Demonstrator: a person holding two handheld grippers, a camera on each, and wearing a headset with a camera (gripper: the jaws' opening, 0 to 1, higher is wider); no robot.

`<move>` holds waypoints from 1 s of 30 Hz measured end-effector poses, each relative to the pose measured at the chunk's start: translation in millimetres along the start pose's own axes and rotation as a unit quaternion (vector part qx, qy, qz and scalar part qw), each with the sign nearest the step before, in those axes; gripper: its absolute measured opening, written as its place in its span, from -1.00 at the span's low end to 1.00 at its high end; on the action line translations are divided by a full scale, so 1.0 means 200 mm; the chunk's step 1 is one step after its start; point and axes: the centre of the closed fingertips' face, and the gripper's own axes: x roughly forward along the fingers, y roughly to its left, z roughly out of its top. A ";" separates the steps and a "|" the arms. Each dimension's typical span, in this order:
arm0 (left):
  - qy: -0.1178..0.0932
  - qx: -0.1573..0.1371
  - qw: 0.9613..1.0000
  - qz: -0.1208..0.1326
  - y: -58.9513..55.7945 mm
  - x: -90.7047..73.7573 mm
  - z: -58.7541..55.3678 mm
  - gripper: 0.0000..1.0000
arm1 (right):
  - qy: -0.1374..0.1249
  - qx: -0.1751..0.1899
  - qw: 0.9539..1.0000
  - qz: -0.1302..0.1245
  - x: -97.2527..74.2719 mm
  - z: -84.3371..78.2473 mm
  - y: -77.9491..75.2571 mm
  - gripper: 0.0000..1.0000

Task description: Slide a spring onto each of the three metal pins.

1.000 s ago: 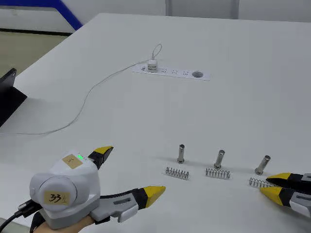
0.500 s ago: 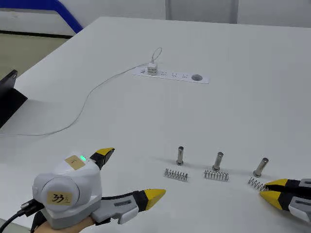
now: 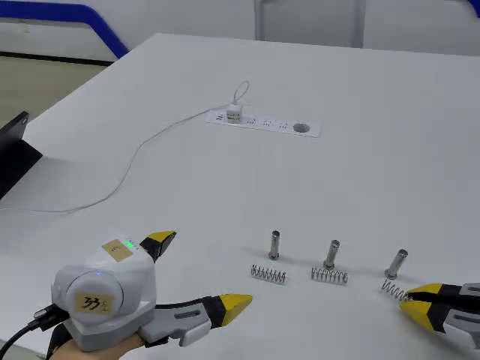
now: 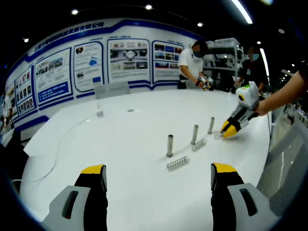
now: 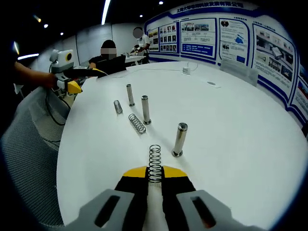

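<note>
Right gripper (image 5: 154,175) is clamping the near end of the right spring (image 5: 154,161), its yellow-tipped jaws drawn almost together around the coil. The spring is pointing forward out of the jaws, and its free end is sitting just beside the foot of the right pin (image 5: 179,139); cannot tell whether the coil is resting on the table (image 3: 375,187) or raised off it. Left gripper (image 3: 206,268) is hovering low over the near left part of the table with its jaws spread wide apart and nothing between them, well apart from the parts. All three pins are standing upright in a row across the table: the right pin, the middle pin (image 3: 331,254) and the left pin (image 3: 274,244), none carrying a spring. The middle spring (image 3: 329,276) is lying flat just in front of the middle pin, and the left spring (image 3: 268,274) is lying flat just in front of the left pin, each close to its pin's base. Farther back, a white power strip (image 3: 262,124) is lying on the table, with a cable (image 3: 135,157) running from it toward the left edge.
</note>
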 end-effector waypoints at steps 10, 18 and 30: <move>-0.006 0.006 1.000 -0.005 -0.01 0.00 0.02 0.81 | -0.017 -0.005 1.000 0.004 -0.04 0.06 0.05 -0.79; -0.009 0.009 1.000 -0.006 -0.02 0.00 0.03 0.78 | -0.030 -0.007 1.000 0.005 -0.08 0.09 0.08 -0.79; -0.021 0.010 1.000 -0.011 -0.03 -0.02 0.07 0.74 | -0.043 -0.017 0.999 0.009 -0.13 0.15 0.12 -0.79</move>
